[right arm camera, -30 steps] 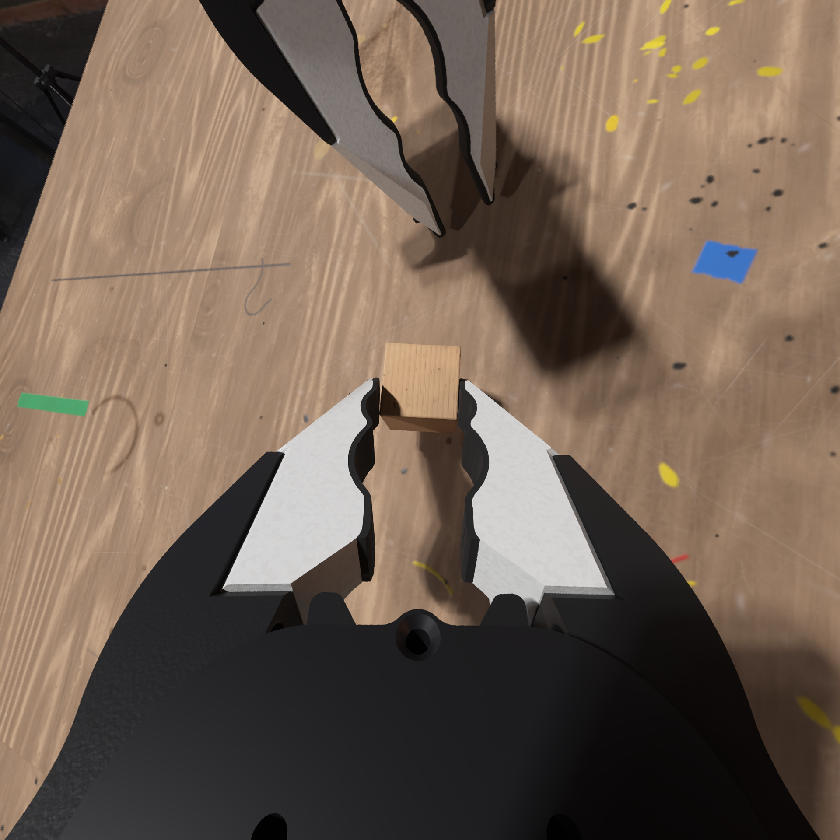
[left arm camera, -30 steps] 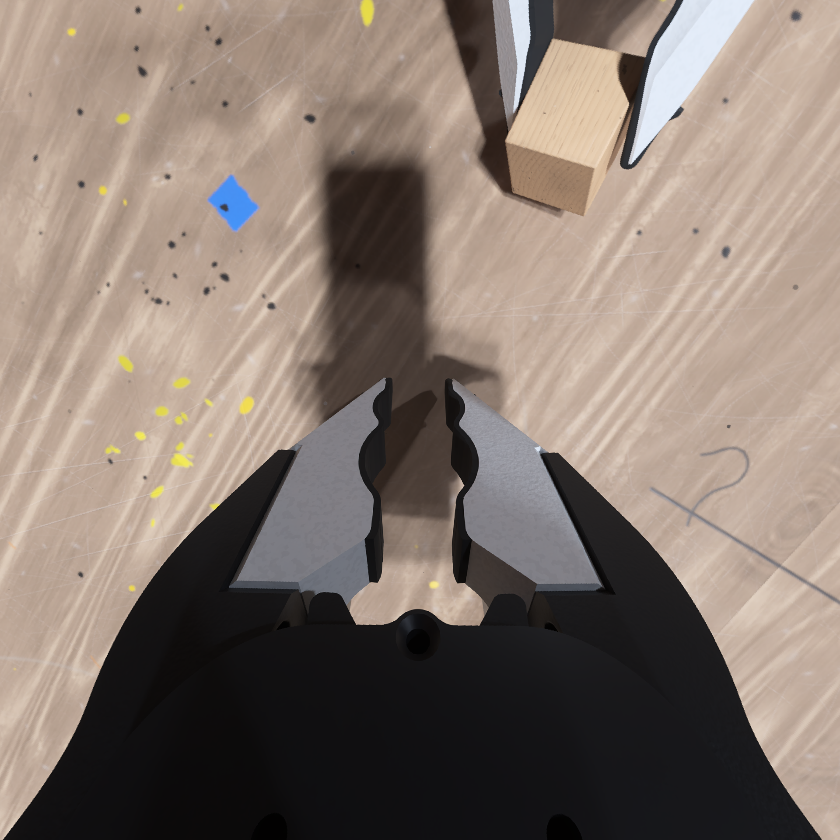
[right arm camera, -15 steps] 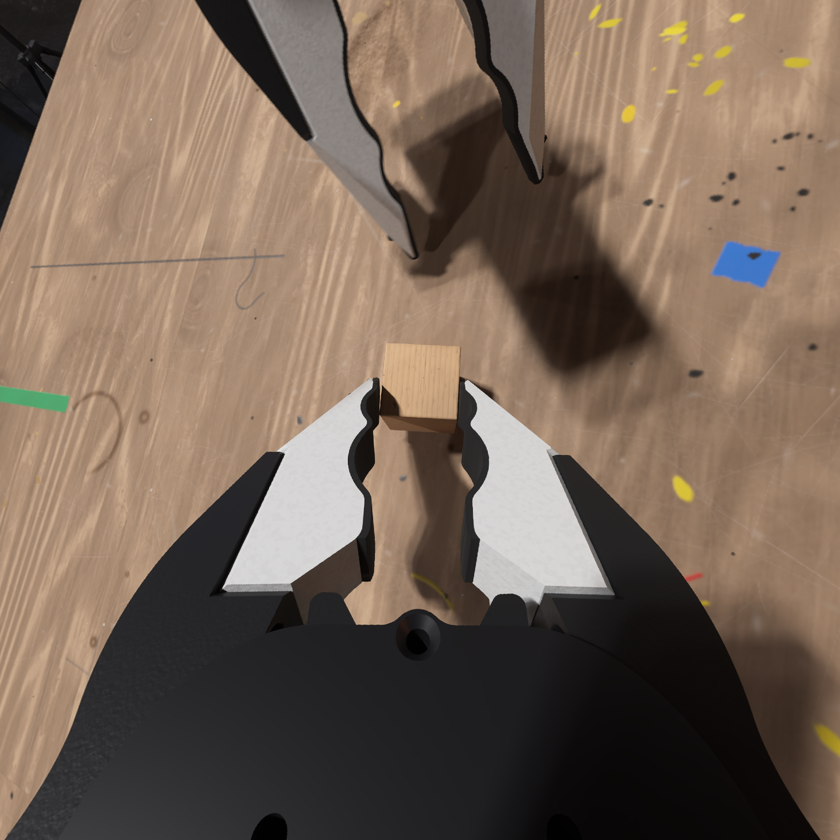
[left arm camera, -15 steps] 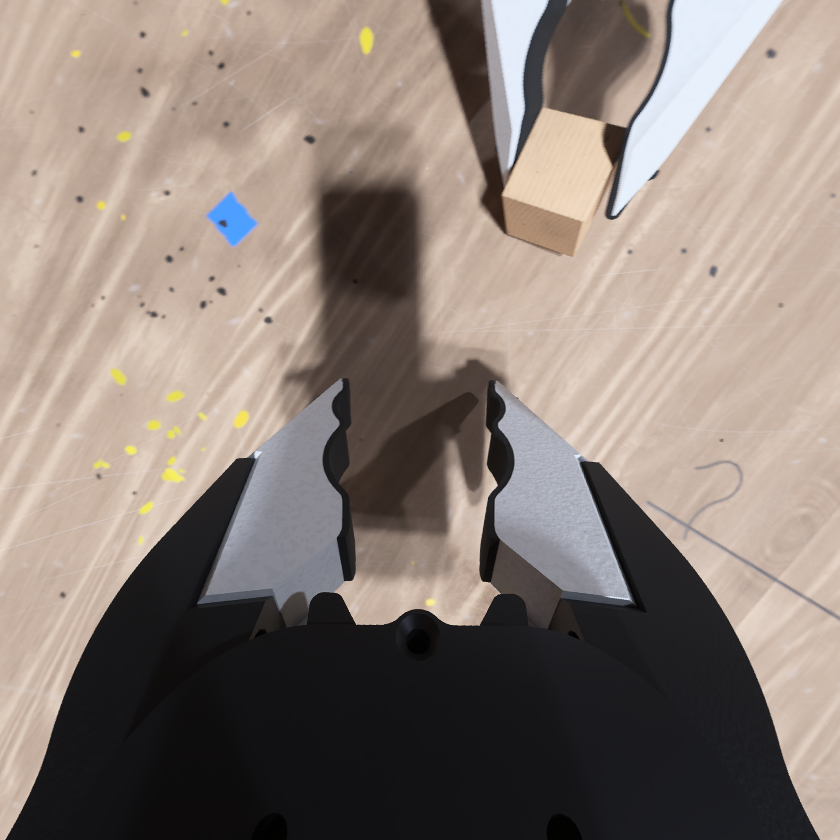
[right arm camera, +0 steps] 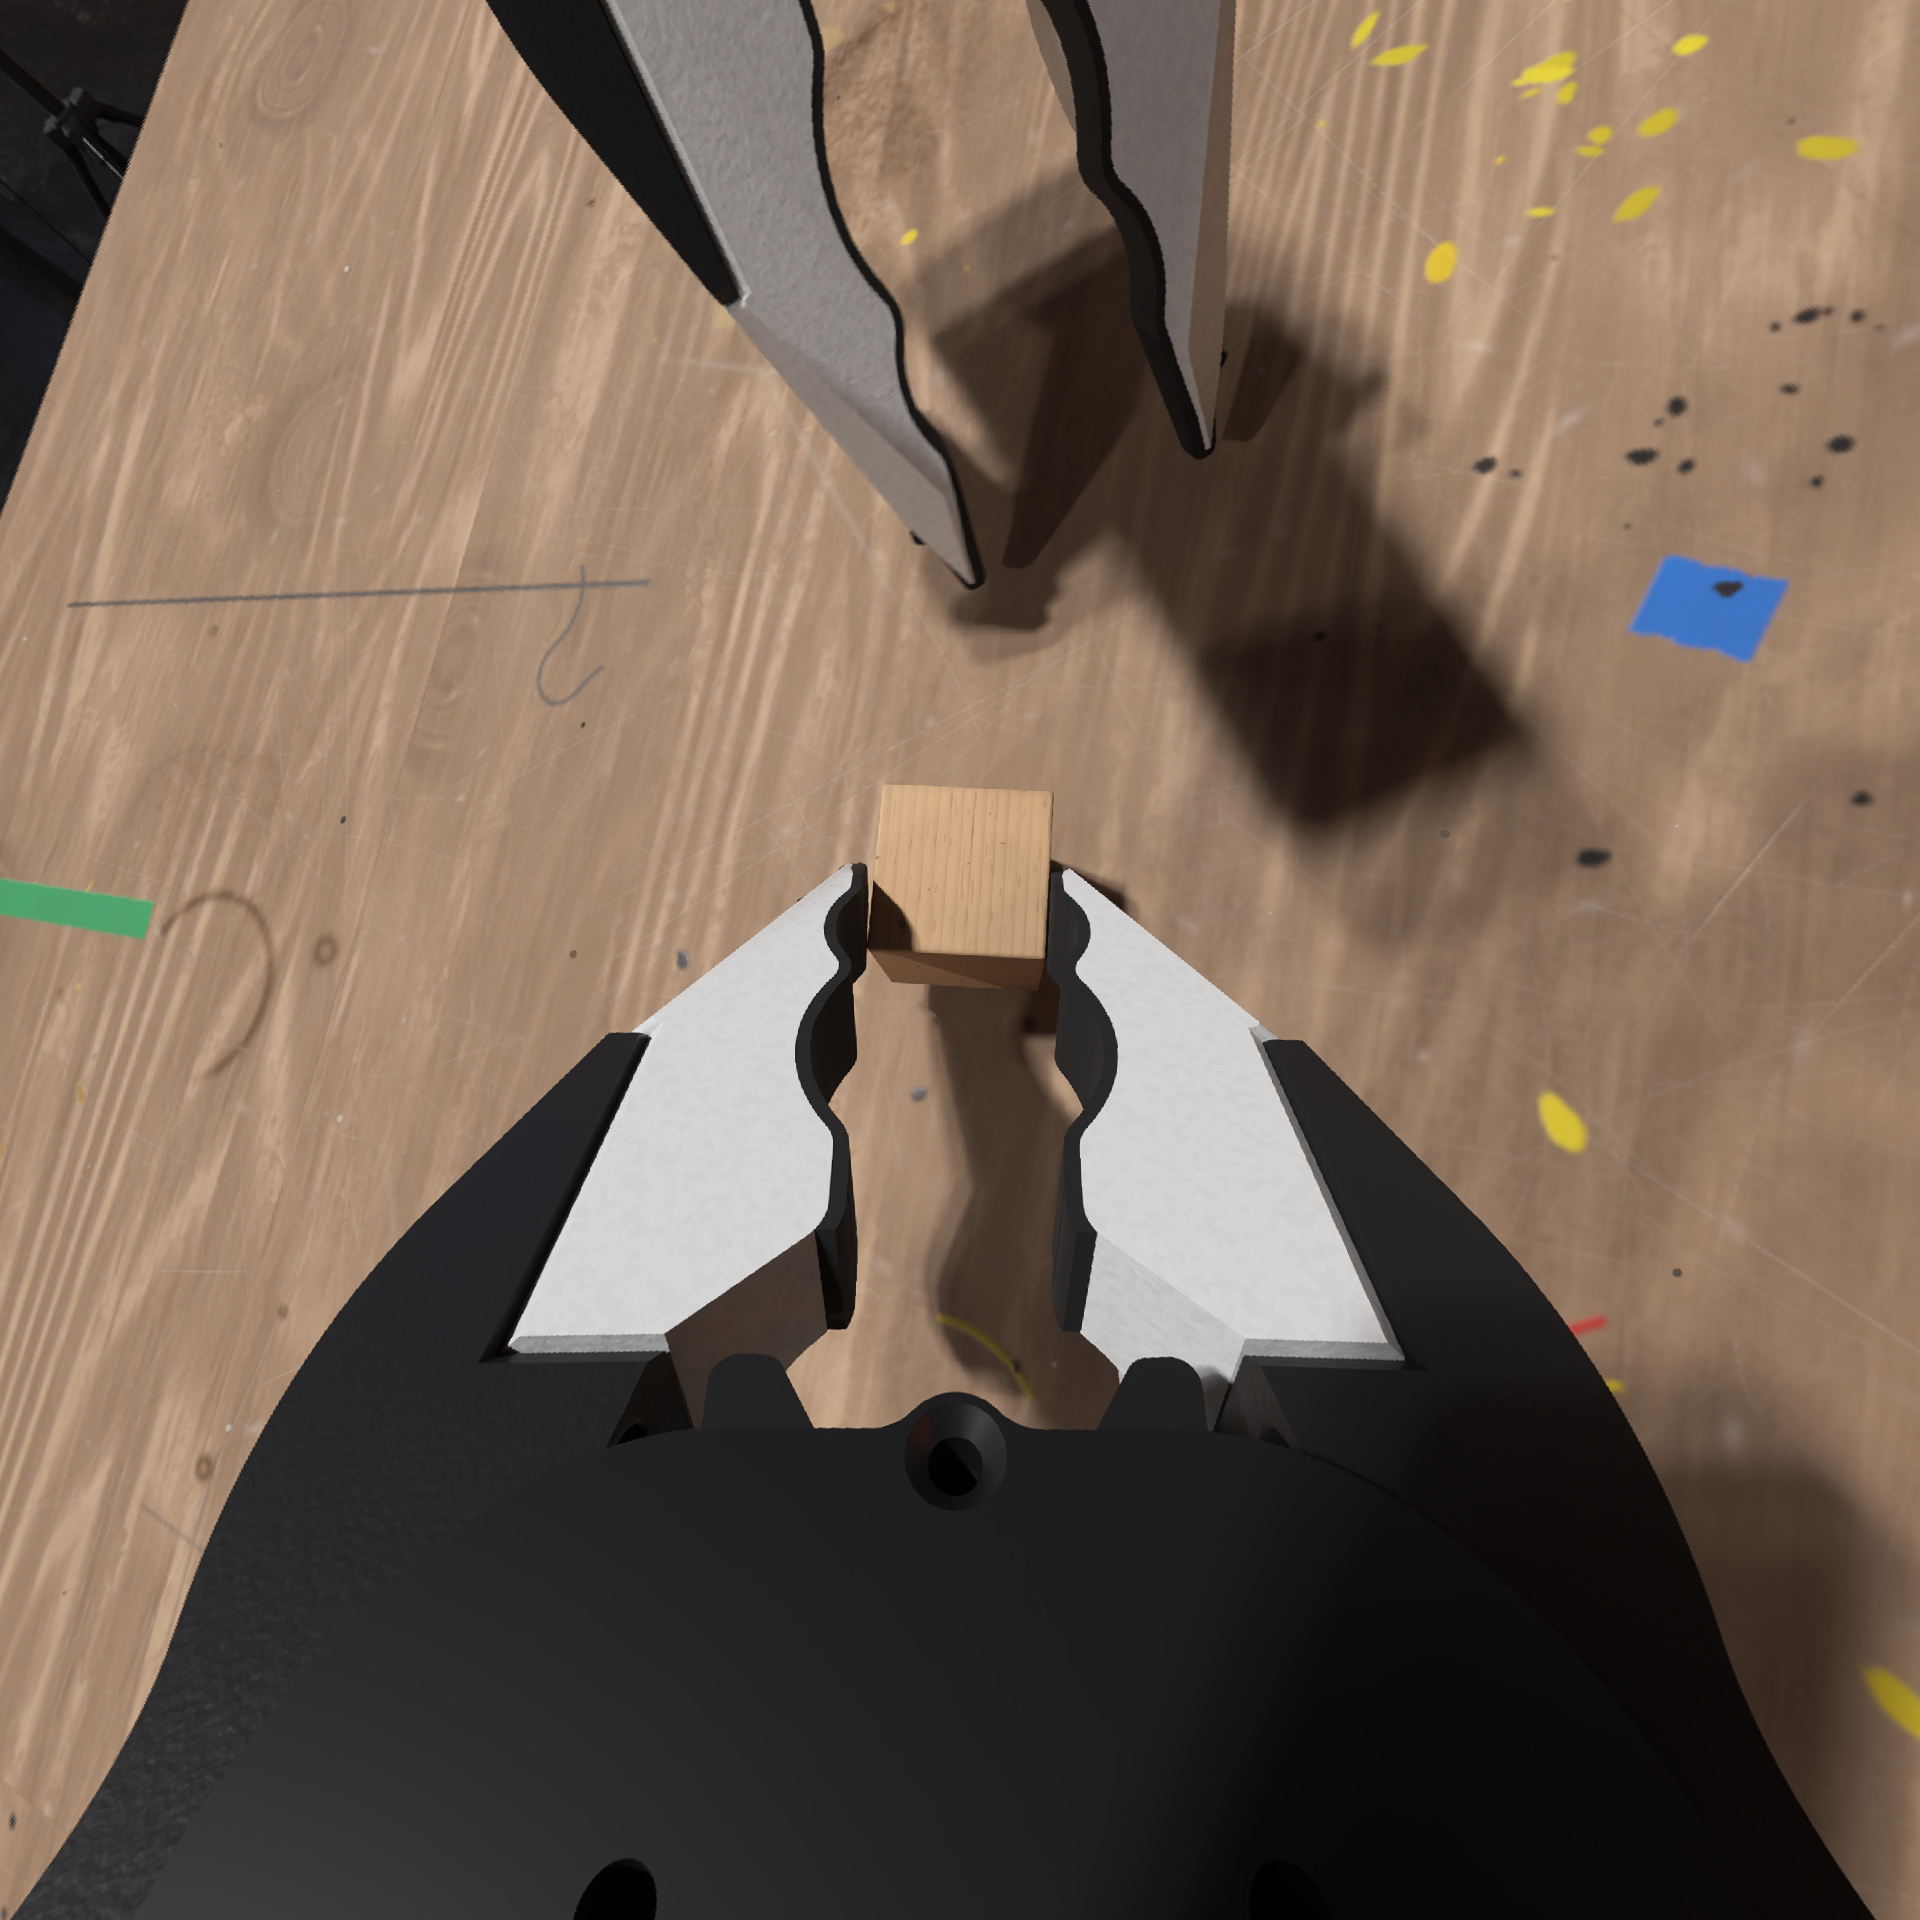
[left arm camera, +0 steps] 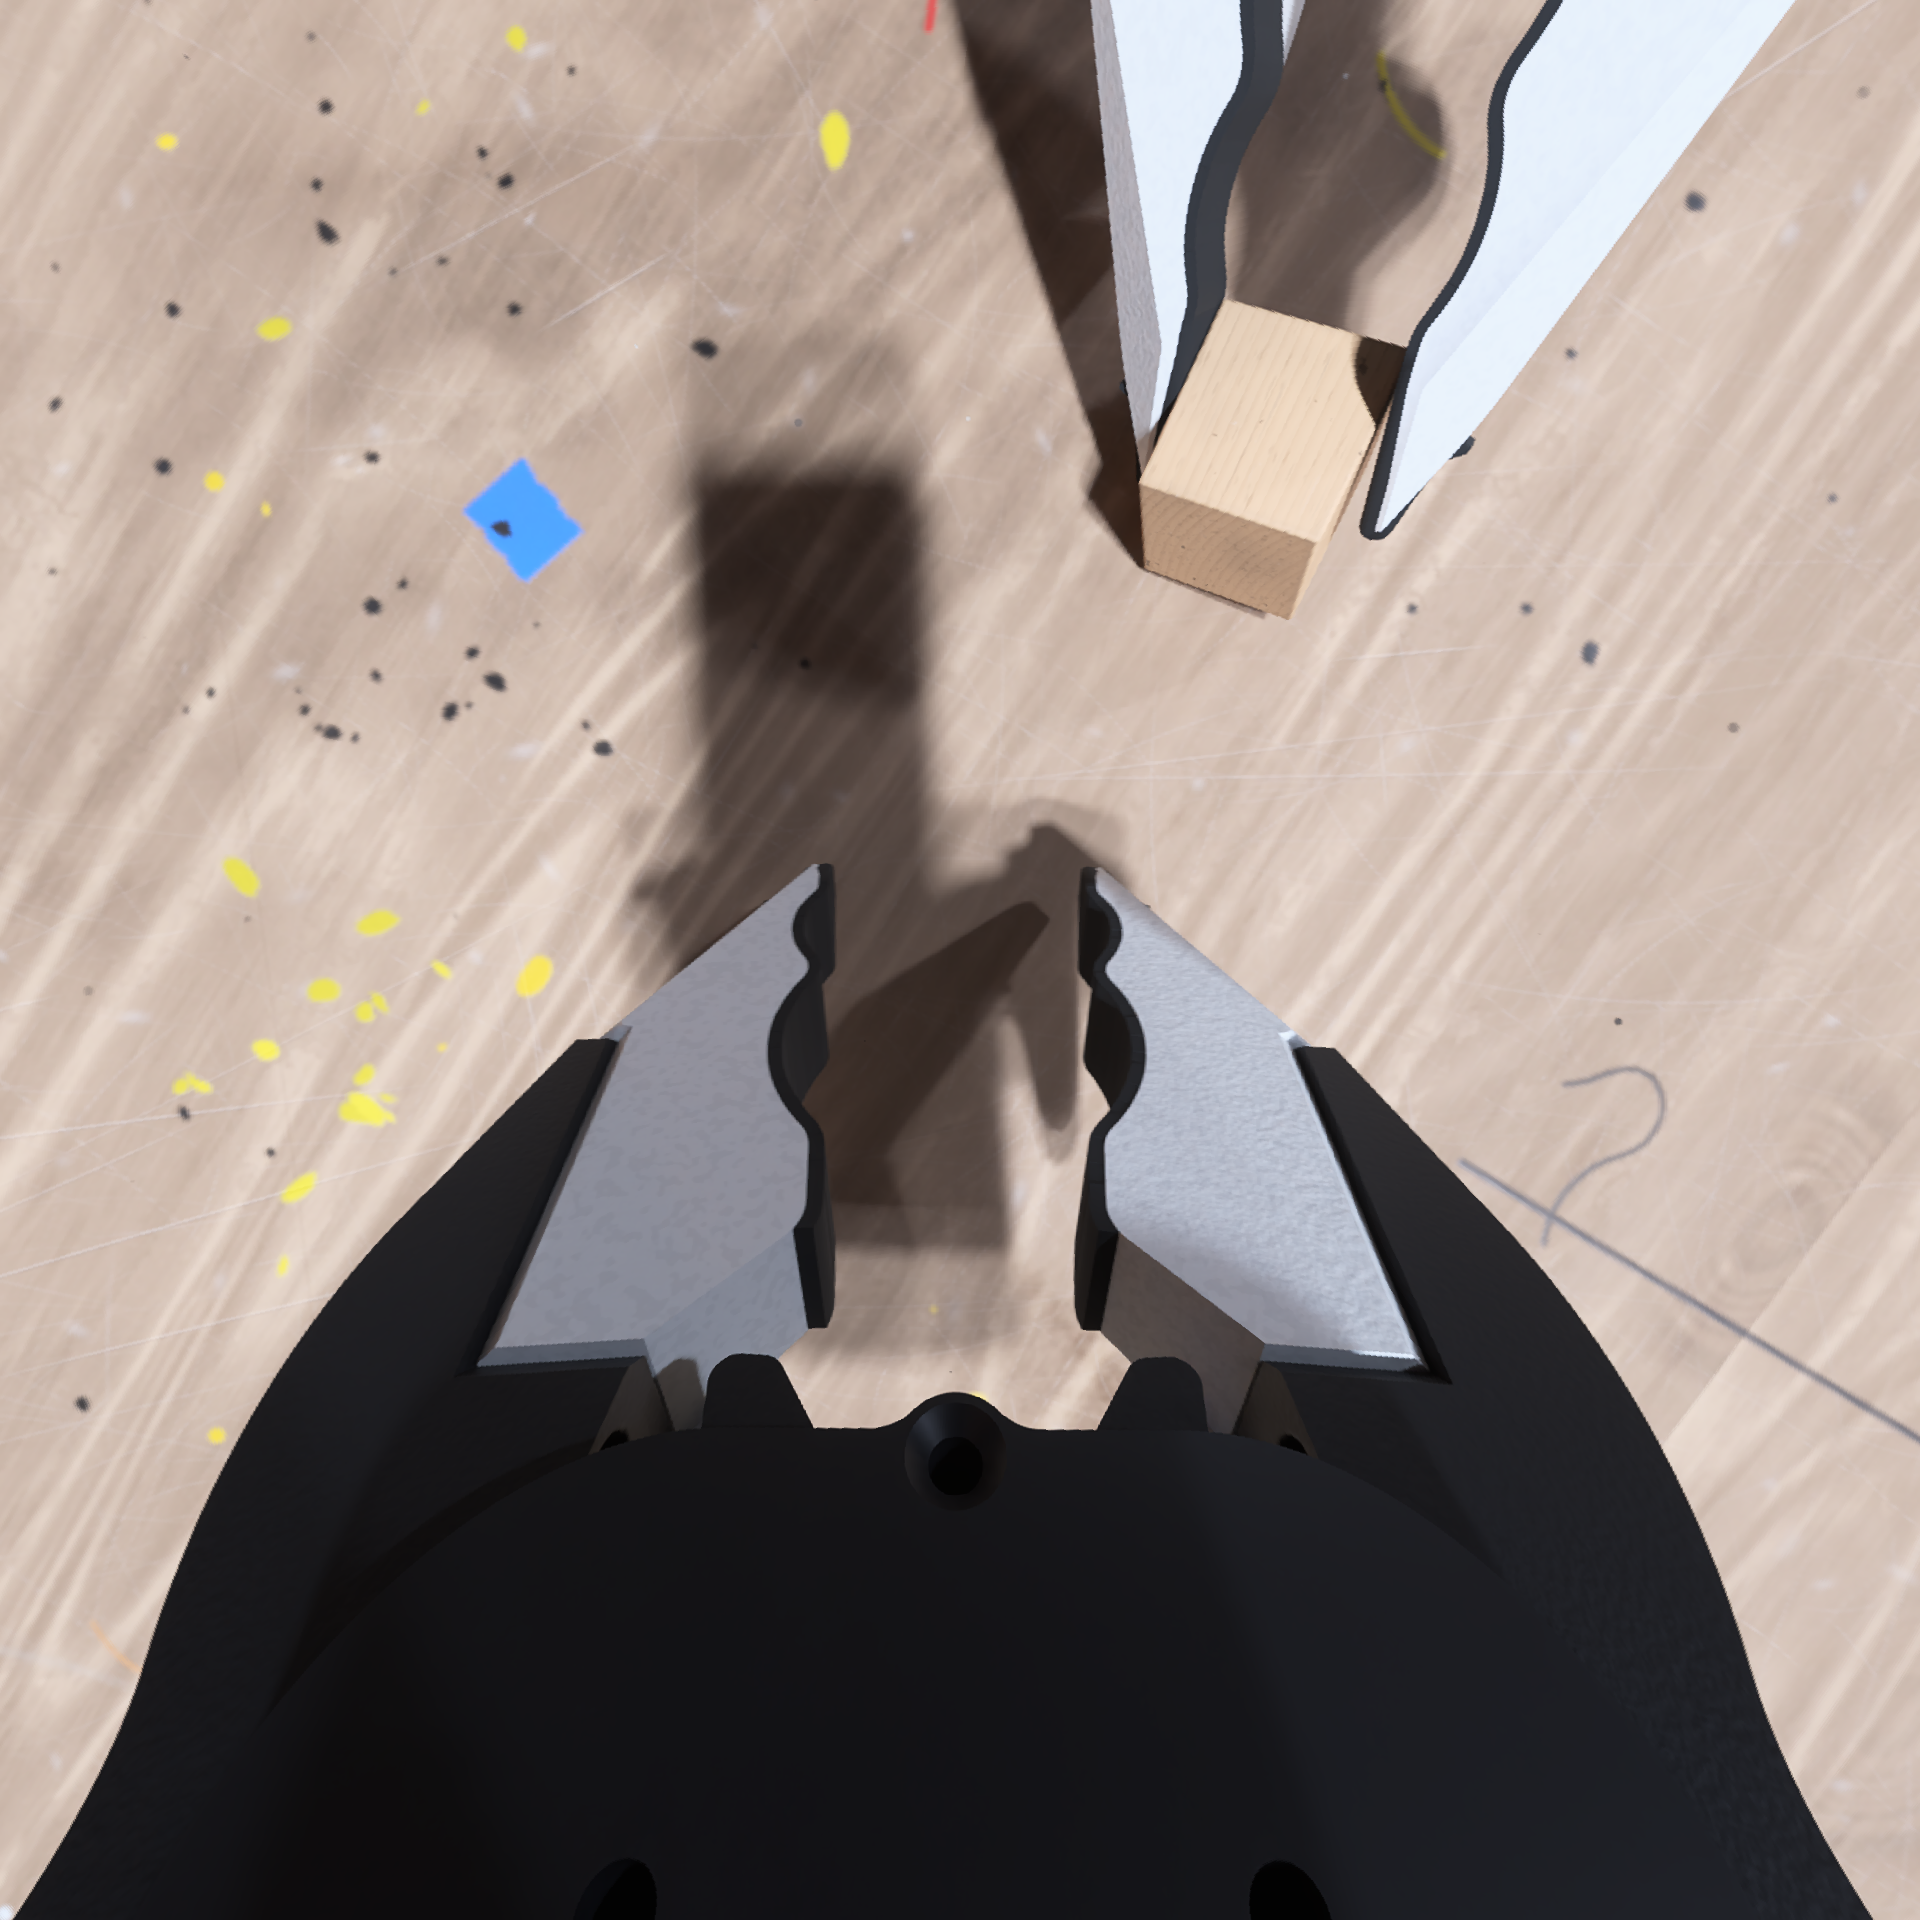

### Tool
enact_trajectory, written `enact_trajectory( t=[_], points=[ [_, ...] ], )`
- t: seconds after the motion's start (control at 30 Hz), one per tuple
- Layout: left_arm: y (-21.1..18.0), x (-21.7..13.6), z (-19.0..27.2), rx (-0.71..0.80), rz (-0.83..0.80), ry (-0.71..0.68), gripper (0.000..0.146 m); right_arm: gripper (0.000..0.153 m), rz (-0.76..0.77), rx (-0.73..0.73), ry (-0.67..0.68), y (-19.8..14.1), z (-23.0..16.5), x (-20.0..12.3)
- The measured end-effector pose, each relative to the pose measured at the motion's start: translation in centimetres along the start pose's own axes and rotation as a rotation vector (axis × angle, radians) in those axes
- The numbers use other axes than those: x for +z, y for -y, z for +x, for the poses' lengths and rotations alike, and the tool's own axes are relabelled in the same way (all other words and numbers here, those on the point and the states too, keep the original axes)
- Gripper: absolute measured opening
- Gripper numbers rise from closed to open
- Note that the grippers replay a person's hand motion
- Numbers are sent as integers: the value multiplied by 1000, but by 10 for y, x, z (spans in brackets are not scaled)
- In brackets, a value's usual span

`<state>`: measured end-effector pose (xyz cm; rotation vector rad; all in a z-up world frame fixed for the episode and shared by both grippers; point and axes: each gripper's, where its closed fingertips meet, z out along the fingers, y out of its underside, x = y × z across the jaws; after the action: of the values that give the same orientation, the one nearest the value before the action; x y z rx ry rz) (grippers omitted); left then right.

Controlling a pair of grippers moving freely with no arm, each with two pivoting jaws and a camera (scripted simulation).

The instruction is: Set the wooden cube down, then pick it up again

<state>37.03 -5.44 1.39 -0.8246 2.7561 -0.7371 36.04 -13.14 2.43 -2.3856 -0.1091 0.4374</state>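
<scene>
The right tool [right arm camera: 958, 883] is closed onto the wooden cube [right arm camera: 961, 878], its two fingertips pressing the cube's left and right faces, so the block sits at the very end of the fingers with about half of it reaching past the tips. From the left wrist view the cube's [left arm camera: 1252, 457] lower front edge seems to sit at or just above the desk [left arm camera: 1558, 831]; I cannot tell whether it touches. My reading is that the set-down is under way but not finished: the grip has not been let go, and both the release and the second pick-up remain.

As a cube it has no long axis. It sits square in the grip and roughly level, one flat face up, its wood grain running straight ahead along the fingers.

Farther out, beyond the cube and facing it, the left tool [left arm camera: 954, 883] hangs over bare desk with a moderate gap between its fingers, holding nothing.
</scene>
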Motion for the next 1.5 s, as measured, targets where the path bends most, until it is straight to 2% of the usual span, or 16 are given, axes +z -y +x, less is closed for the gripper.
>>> enact_trajectory(
  t=[0.1,0.17,0.33,0.43,0.53,0.73,0.87,1.03,1.13,1.5],
  points=[
    [2,0,0,8,10,-3,31,34,-3,3,2,-1,0,2],
    [3,1,1,5,17,-14,30,34,-4,2,2,-1,0,2],
    [7,3,-3,-2,22,18,62,34,1,4,0,-1,0,2],
    [7,5,0,1,19,9,73,34,3,10,-1,-1,1,2],
    [8,6,4,6,20,-11,76,34,7,12,-2,-1,1,2],
    [11,8,4,2,41,-15,69,35,13,11,3,-1,0,4],
    [12,8,-1,8,46,20,47,35,16,9,3,0,0,4],
    [13,8,-5,7,52,43,37,35,16,5,1,0,0,5],
    [14,9,-8,3,60,55,36,35,20,4,1,0,-1,5],
    [21,9,-20,-38,109,109,68,35,47,9,-20,3,4,8]
  ],
)
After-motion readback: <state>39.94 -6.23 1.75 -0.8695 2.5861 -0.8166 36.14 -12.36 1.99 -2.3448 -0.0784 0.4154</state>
